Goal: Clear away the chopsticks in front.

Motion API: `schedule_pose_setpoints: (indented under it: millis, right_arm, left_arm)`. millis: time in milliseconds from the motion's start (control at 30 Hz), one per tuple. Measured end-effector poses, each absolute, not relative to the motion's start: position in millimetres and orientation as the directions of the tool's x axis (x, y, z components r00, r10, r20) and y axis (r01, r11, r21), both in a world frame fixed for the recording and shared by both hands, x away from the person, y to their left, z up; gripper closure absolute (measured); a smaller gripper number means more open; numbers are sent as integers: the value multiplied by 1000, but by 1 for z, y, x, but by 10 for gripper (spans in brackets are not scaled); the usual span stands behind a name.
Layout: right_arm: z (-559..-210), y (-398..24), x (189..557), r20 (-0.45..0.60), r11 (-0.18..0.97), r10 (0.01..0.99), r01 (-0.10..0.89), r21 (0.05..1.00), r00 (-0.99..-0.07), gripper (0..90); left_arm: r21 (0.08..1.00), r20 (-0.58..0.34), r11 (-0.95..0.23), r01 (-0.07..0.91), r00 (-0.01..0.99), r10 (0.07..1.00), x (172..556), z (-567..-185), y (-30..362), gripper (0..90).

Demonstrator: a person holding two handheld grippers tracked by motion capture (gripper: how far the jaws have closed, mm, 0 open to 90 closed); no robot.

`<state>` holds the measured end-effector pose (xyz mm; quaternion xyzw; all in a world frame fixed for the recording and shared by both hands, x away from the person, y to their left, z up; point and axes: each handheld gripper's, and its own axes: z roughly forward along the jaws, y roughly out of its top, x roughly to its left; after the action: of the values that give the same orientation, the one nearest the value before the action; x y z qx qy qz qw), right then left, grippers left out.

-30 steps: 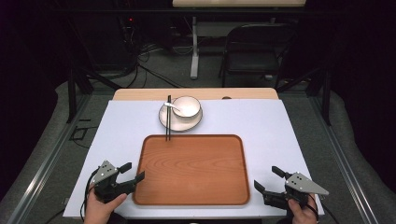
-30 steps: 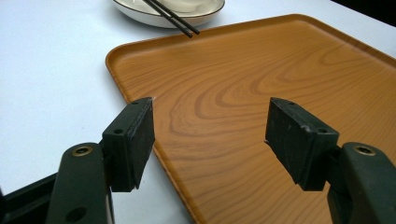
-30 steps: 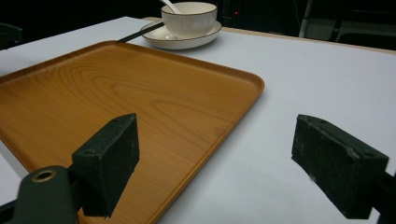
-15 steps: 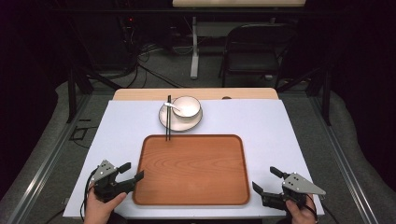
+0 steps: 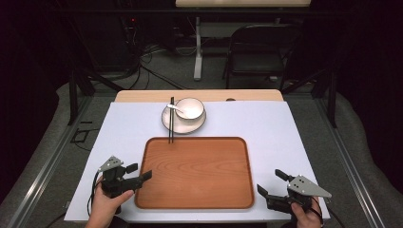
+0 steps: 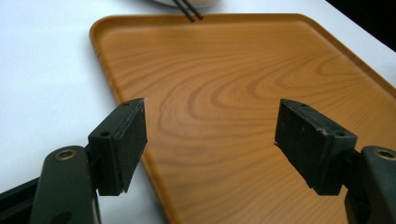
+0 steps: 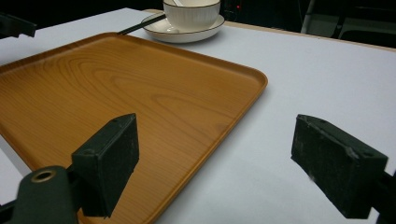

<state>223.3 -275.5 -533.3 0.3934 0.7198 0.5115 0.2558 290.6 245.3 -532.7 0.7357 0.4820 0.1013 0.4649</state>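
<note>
The left claw [image 5: 139,172] sits at the tray's 8 o'clock corner, jaws spread wide with nothing between them; in the left gripper view they straddle the tray's [image 6: 243,93] left rim, one pad over the white surface [image 6: 42,79], the other over the wood grain. The right claw [image 5: 271,183] rests on the white surface at the tray's 4 o'clock corner, likewise released and empty, just beside the rim but apart from it. No writing or brand can be read on anything.

From either claw, the wooden tray [image 5: 195,171] lies bare. Beyond its 12 o'clock edge stands a white bowl [image 5: 190,109] on a saucer [image 5: 172,124], a spoon [image 5: 174,108] in the bowl, black chopsticks [image 5: 171,121] laid across the saucer's left side, tips reaching the tray rim.

The right gripper view shows the bowl's side [image 7: 191,14], which the left gripper view cuts off. The high view adds a chair [image 5: 259,52] beyond the surface.
</note>
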Motion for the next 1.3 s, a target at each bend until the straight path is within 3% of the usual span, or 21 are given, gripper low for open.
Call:
schedule_pose_setpoints:
  millis: [167, 733, 1300]
  right_arm:
    - [-533, -275, 223, 32, 172, 827, 307, 936, -561, 146]
    - [-533, -275, 223, 33, 169, 829, 307, 937, -558, 146]
    - [-533, -276, 222, 26, 165, 837, 298, 940, -546, 147]
  left_arm:
    - [784, -282, -122, 608, 524, 803, 308, -519, 237, 266]
    - [765, -276, -121, 632, 492, 826, 364, -487, 222, 421]
    - [763, -262, -98, 639, 444, 856, 419, -470, 201, 423]
